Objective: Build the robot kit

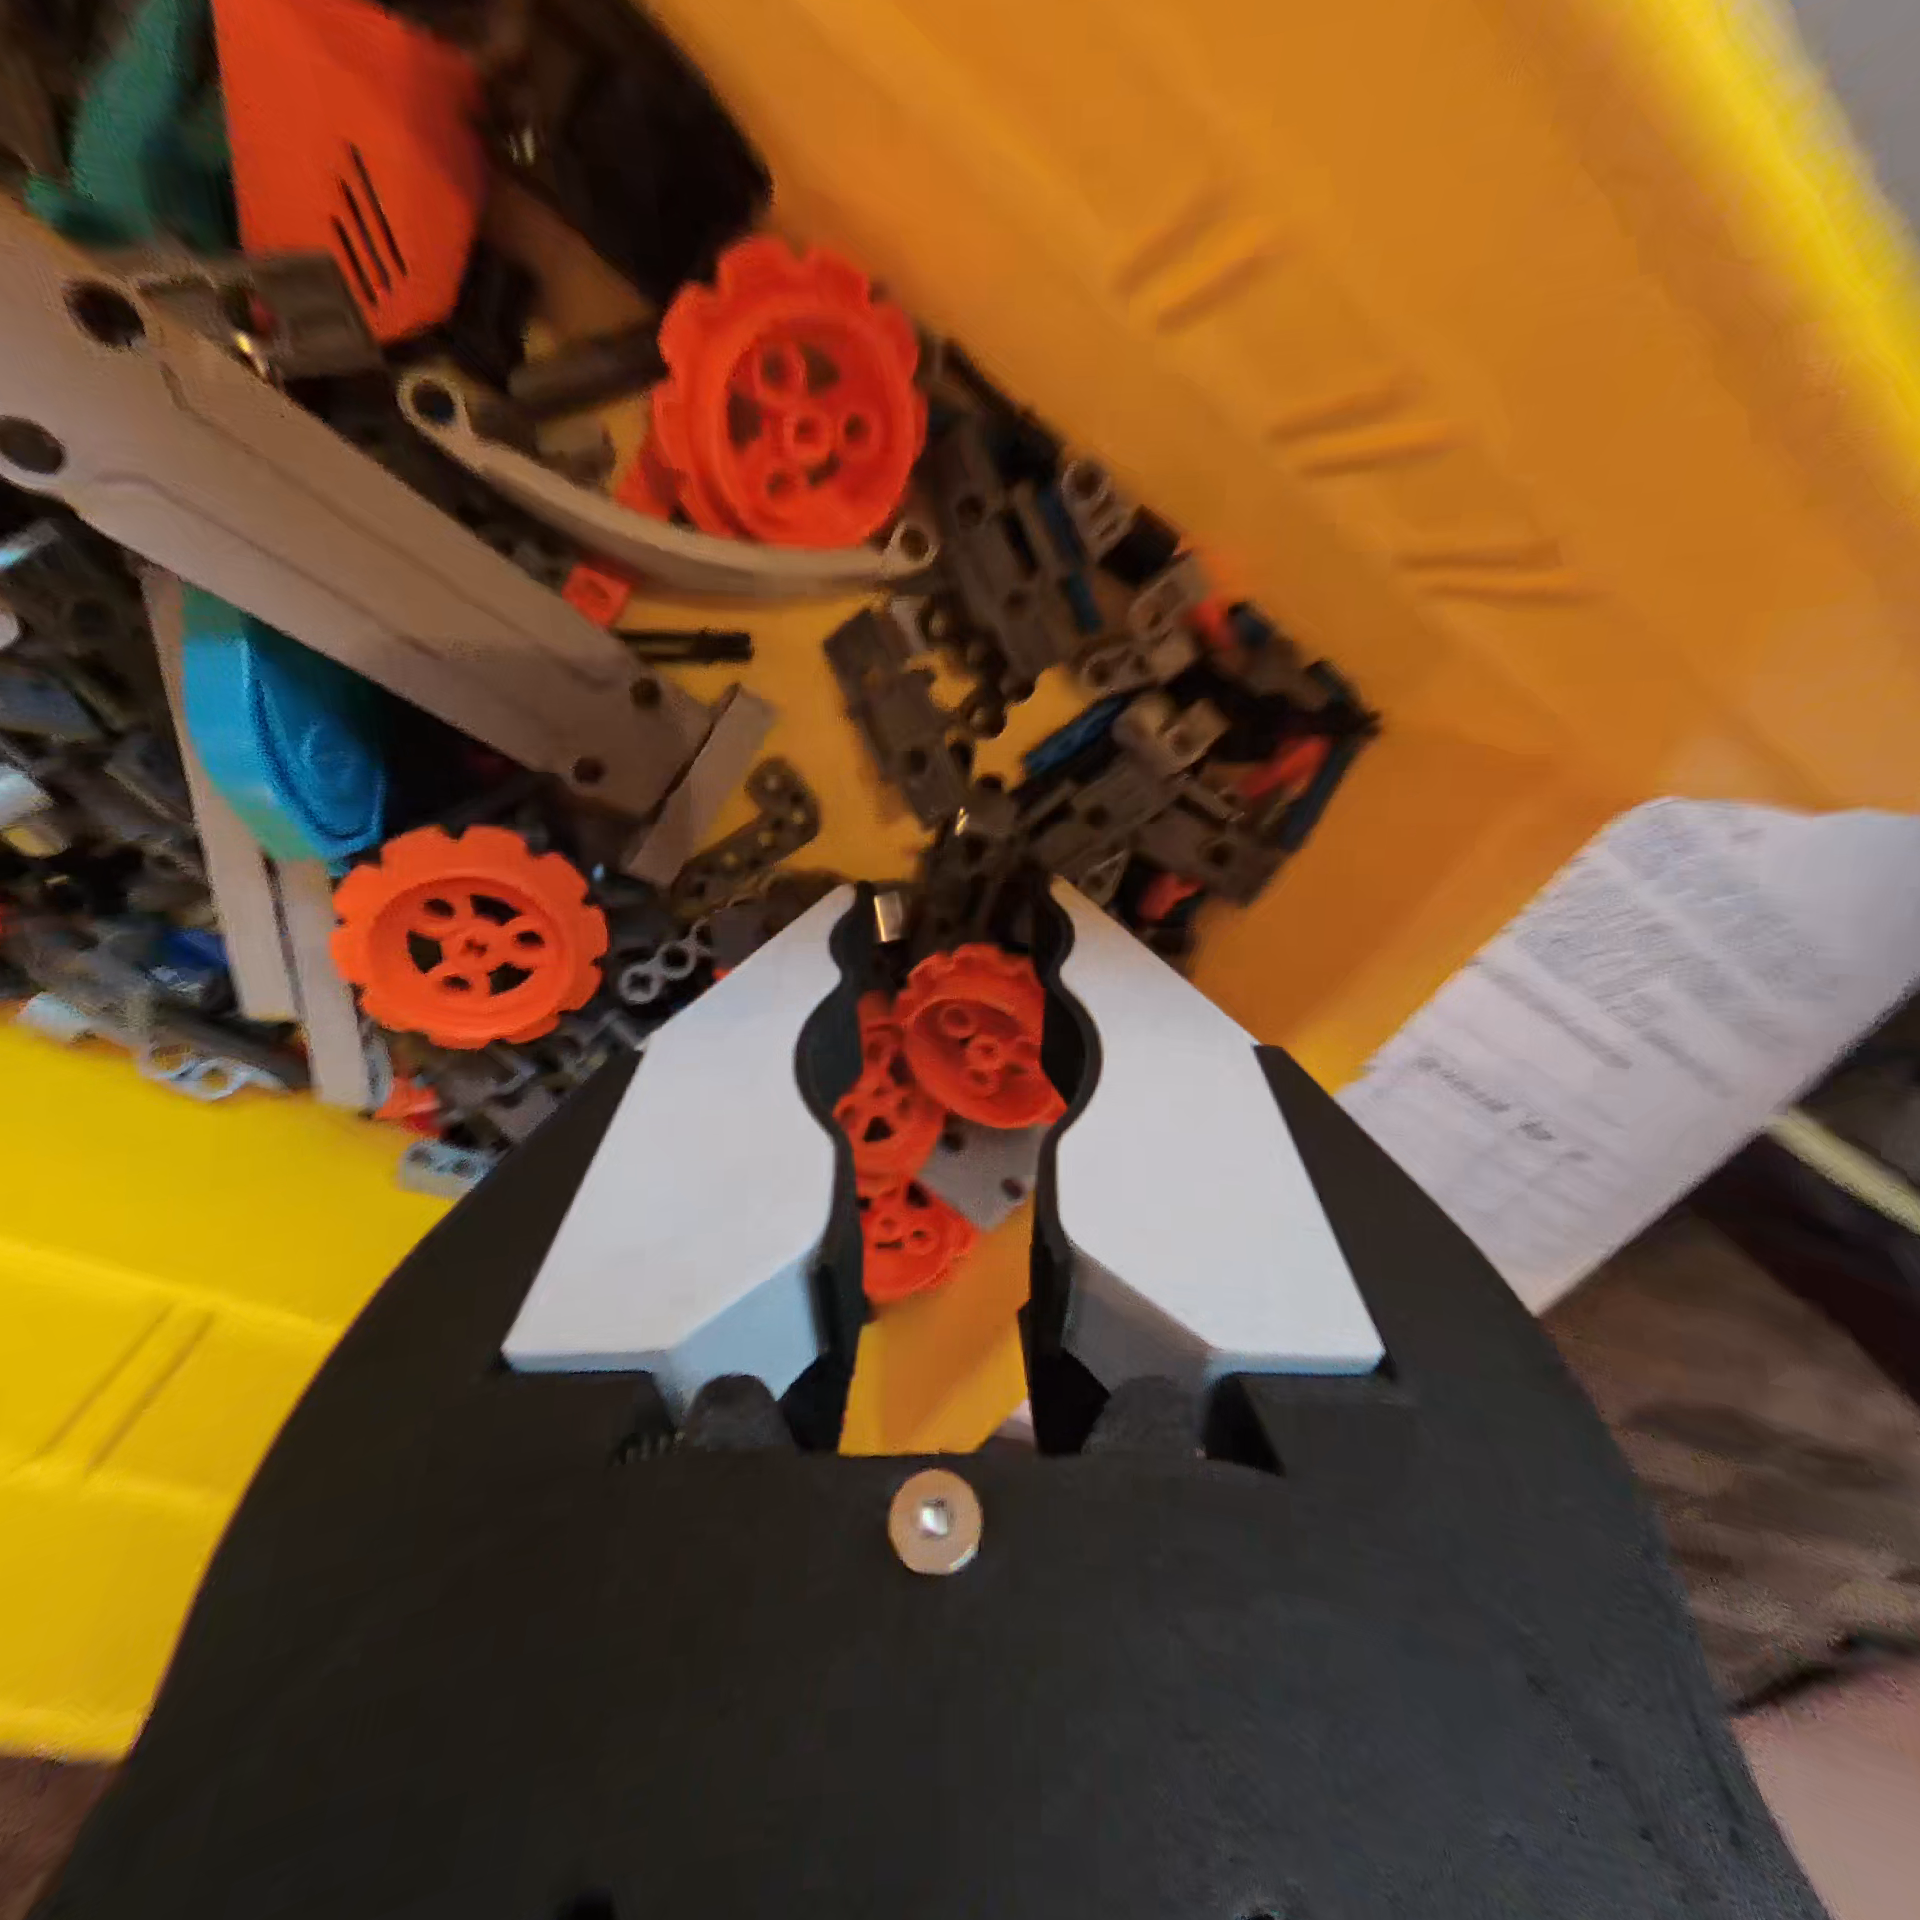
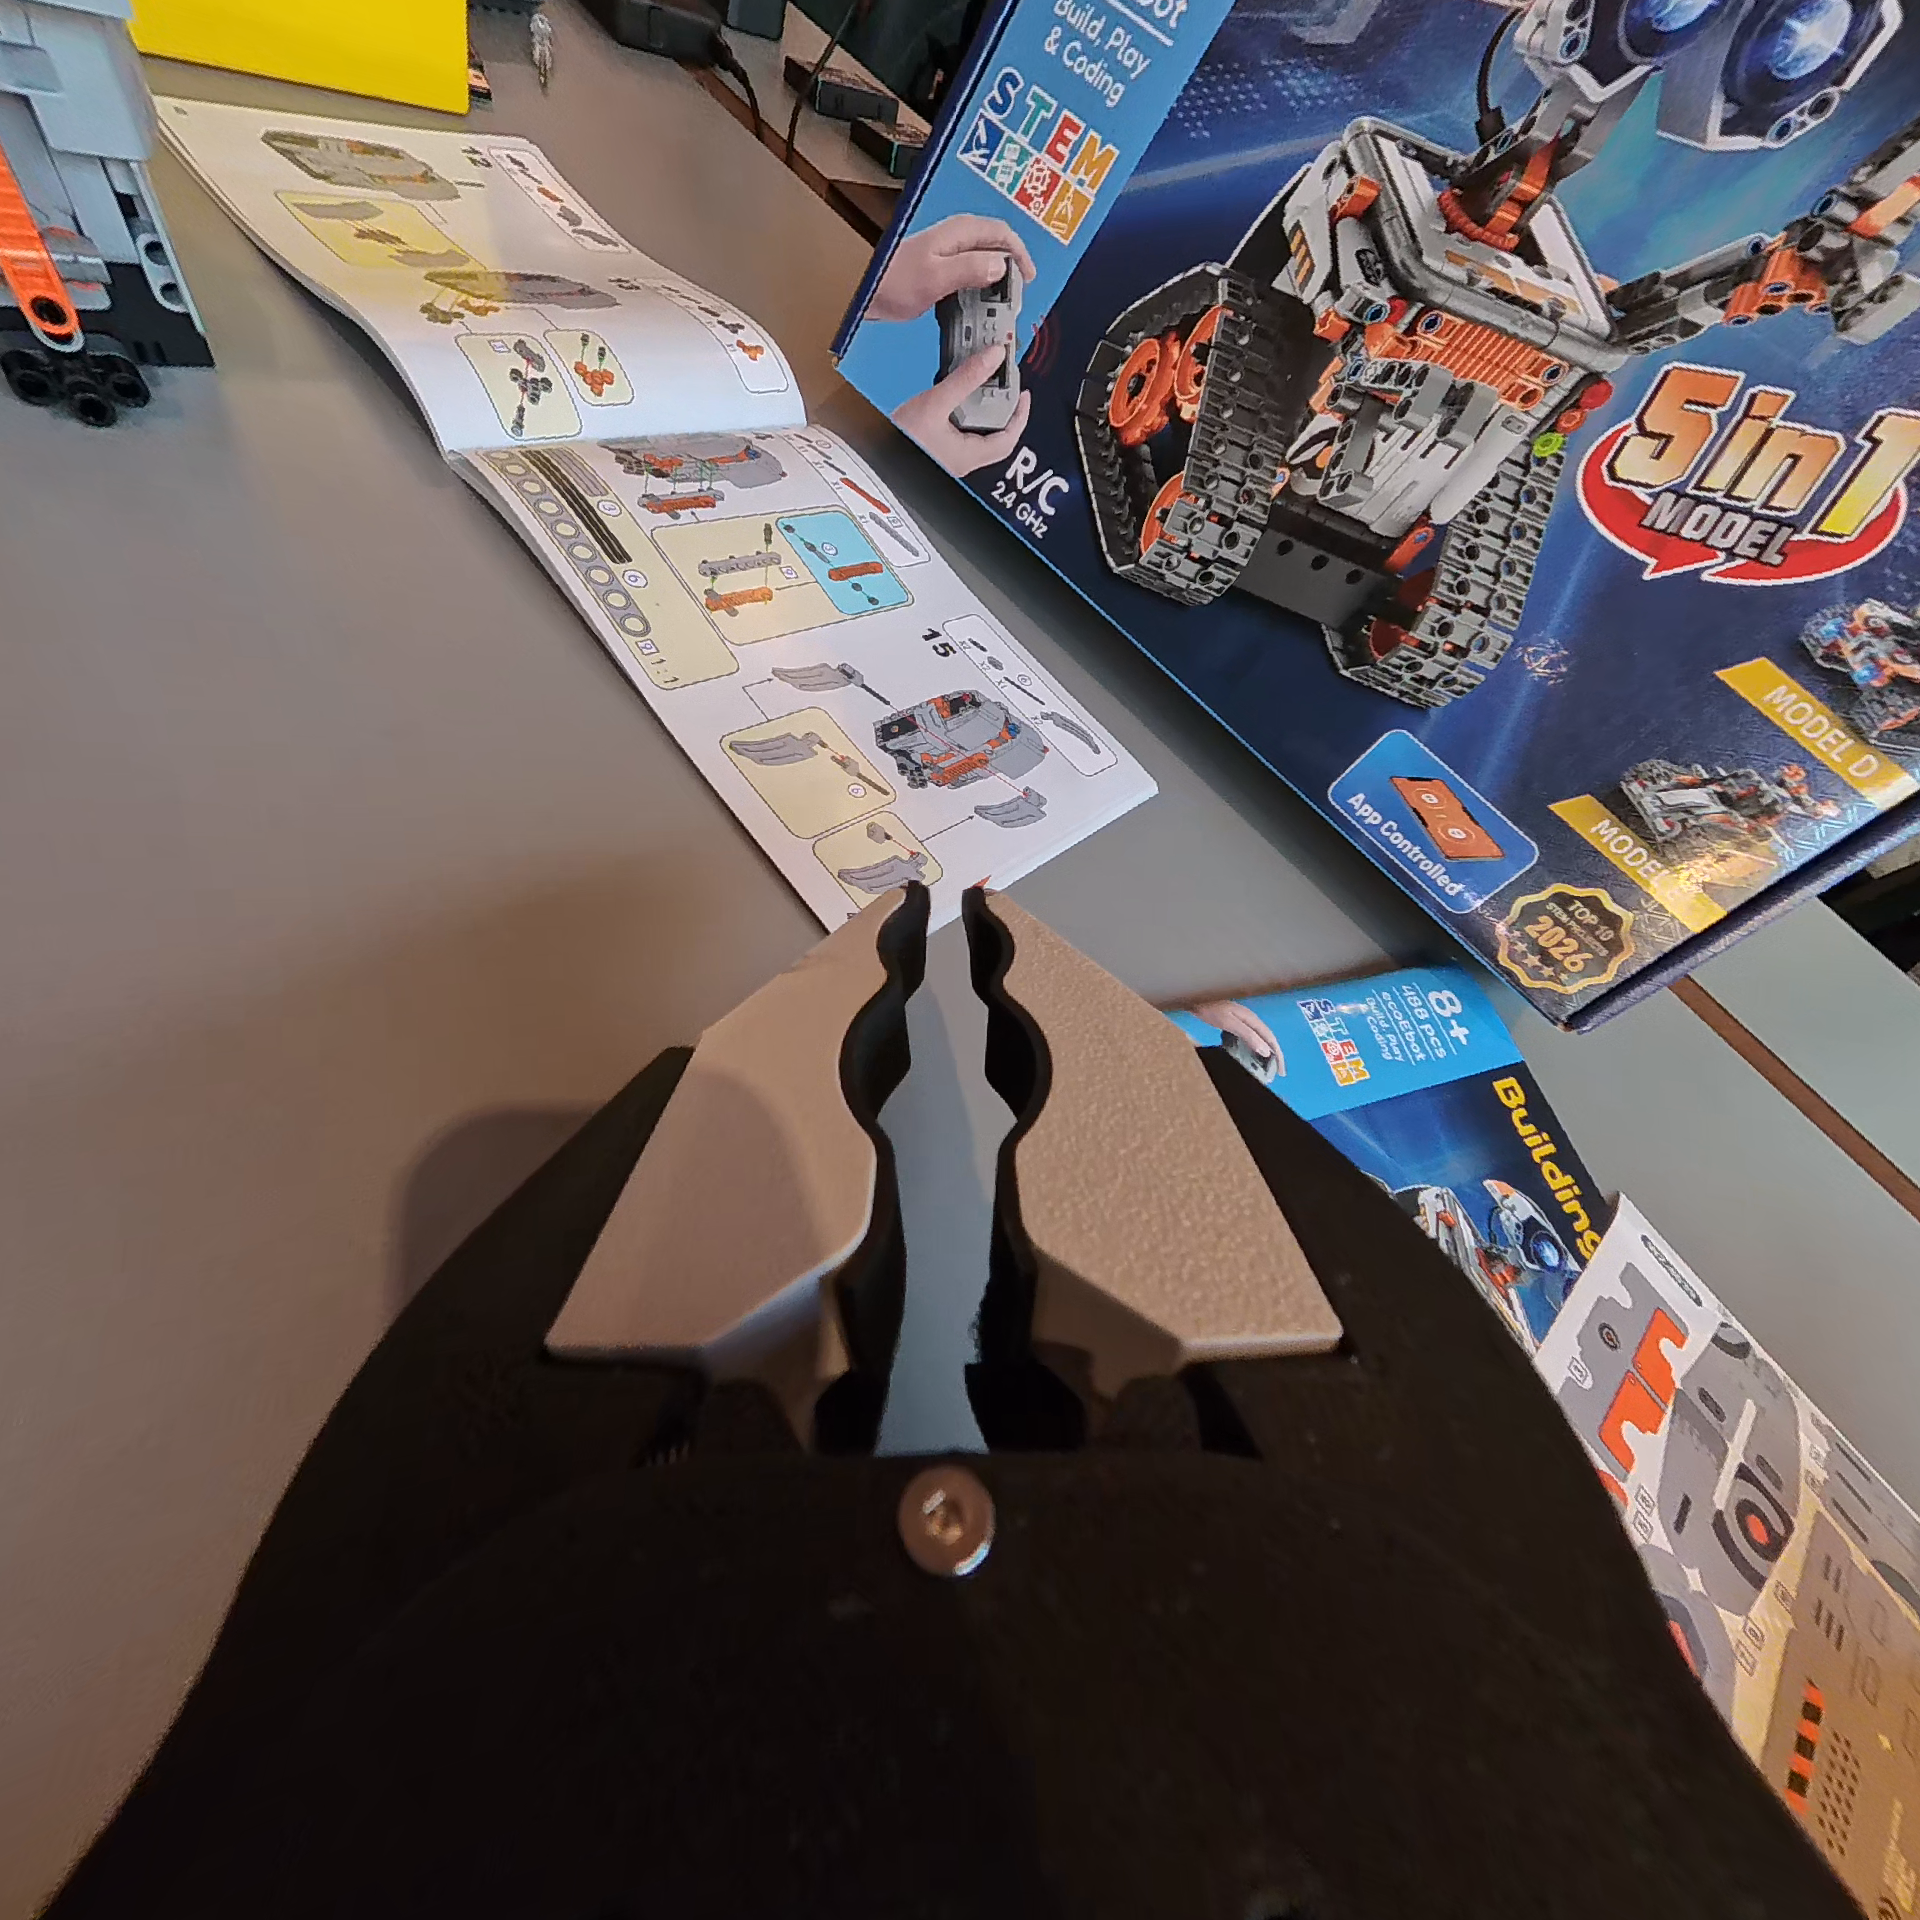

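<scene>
My left gripper [image 1: 951,894] is open and hangs over a yellow bin [image 1: 1299,260] of building-toy parts. Between its jaws, lower down in the bin, I see a cluster of small orange gear wheels [image 1: 977,1039]; I cannot tell if the fingers touch them. Two larger orange wheels lie further in, one [image 1: 795,421] beyond the fingertips and one [image 1: 468,935] to the left. My right gripper [image 2: 945,894] is shut with only a thin gap and holds nothing. It hovers over the grey table [image 2: 260,831], its tips at the near corner of an open instruction booklet [image 2: 665,499].
The bin also holds a long grey panel [image 1: 312,540], a heap of dark grey pieces [image 1: 1091,665] and a blue part [image 1: 281,748]. A printed sheet [image 1: 1621,1018] lies beside the bin. A blue toy box [image 2: 1455,416], a leaflet [image 2: 1455,1143], a sticker sheet [image 2: 1766,1507] and a part-built model [image 2: 73,208] surround the right gripper. Some 50 cm of space lies between my two pairs of fingers. The part-built model [image 2: 73,208] is about 20 cm from my right fingertips.
</scene>
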